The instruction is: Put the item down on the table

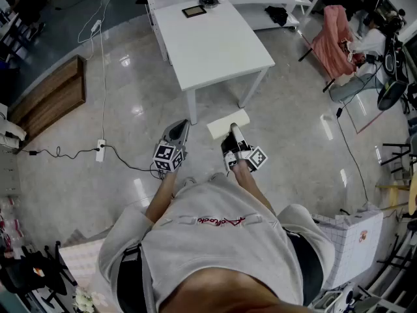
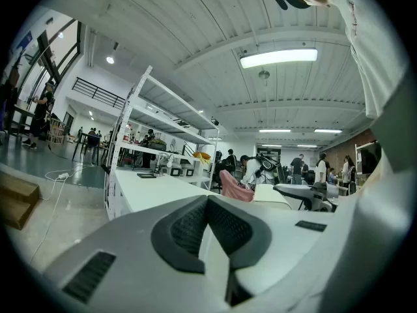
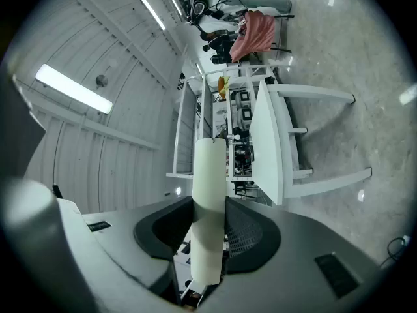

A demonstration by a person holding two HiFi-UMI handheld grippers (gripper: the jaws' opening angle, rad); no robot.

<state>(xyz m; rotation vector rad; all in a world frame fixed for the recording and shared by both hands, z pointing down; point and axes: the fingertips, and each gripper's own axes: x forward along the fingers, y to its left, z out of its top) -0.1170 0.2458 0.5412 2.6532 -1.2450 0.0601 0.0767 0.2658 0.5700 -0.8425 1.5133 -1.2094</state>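
Right gripper view: right claw (image 3: 210, 222) clamps flat cream slab (image 3: 210, 171), possibly box; left claw (image 2: 207, 235) closed, empty.

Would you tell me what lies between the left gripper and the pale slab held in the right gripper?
Only bare glossy floor: in the head view the left gripper and the pale slab are apart, with no object between them.

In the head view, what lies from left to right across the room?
A wooden platform → power strip → left gripper → right gripper, holding a cream board → pink cloth.
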